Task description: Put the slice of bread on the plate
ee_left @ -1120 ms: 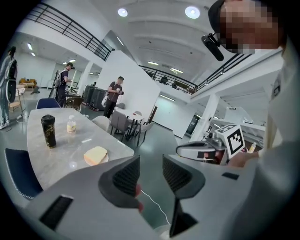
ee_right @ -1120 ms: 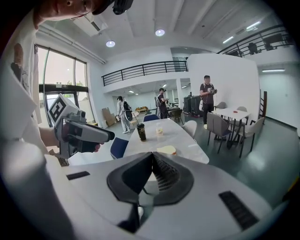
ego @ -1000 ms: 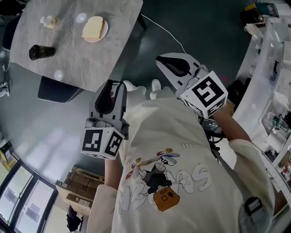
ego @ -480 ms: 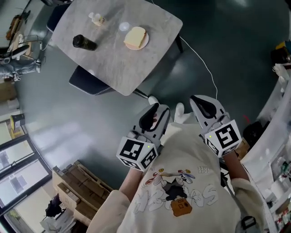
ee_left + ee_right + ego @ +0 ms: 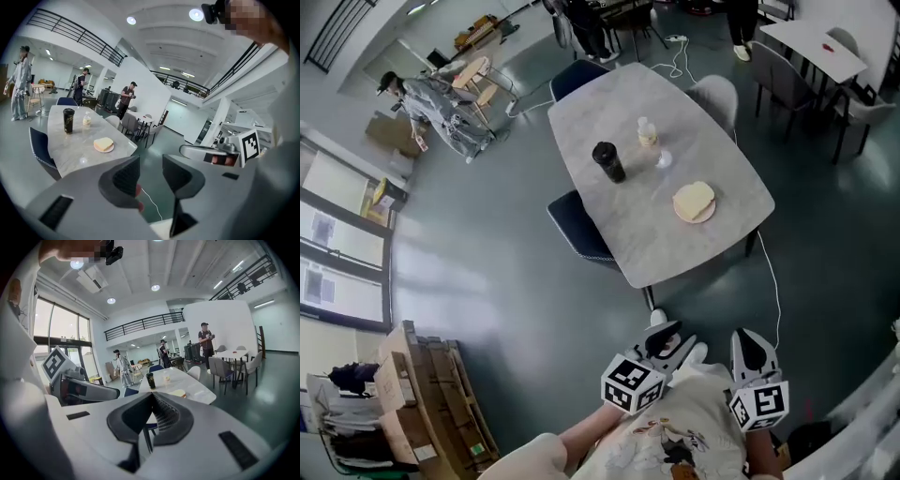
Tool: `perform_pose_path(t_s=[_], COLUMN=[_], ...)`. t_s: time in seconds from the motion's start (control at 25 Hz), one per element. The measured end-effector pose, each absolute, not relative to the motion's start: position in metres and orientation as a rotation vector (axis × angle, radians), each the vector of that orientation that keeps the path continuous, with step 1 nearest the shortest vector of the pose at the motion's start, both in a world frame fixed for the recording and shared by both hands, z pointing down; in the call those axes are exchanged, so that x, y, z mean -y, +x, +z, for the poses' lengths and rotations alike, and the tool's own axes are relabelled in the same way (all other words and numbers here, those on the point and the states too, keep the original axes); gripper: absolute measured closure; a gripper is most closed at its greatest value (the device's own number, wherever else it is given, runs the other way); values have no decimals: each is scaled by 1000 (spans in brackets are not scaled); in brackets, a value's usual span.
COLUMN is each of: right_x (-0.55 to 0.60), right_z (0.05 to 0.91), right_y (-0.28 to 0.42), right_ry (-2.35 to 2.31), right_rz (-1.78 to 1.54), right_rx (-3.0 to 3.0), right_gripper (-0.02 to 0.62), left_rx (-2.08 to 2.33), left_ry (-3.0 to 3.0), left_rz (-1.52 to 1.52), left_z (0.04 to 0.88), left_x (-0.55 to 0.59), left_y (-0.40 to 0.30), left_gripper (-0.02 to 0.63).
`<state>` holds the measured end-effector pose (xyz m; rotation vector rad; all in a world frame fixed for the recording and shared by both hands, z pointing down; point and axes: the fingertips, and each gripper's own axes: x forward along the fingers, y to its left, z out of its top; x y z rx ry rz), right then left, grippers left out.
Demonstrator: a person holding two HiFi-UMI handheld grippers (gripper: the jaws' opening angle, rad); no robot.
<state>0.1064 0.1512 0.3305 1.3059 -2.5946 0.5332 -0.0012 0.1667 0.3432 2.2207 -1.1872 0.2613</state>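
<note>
Fingers (image 5: pixel 123 177) on left gripper (image 5: pixel 151 168) spread, empty; right gripper (image 5: pixel 152 399) pressed together. Bread (image 5: pixel 695 197) already on plate (image 5: pixel 689 217), so likely stay clear.

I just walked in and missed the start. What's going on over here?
A person stands away from the table, a claw in each hand. The left claw is open, the right claw is shut, and both are empty. The slice of bread already lies on the plate on that table, far from either claw.
</note>
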Motion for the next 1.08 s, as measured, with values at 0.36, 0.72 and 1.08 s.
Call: perform_pose_path(t_s=[0.36, 0.72, 1.08], right_x=[-150, -147, -160], right_z=[323, 317, 319], right_y=[87, 83, 102], right_ry=[1240, 1254, 1368], right_rz=[535, 544, 581], right_rx=[2621, 2634, 2597], right_gripper=[589, 589, 591], left_rx=[1291, 1312, 1243], left_ry=[2186, 2159, 2209], left_rz=[231, 241, 259], left_z=[334, 331, 330], left_x=[-164, -163, -168], left_y=[-15, -21, -3], left_gripper=[514, 597, 597])
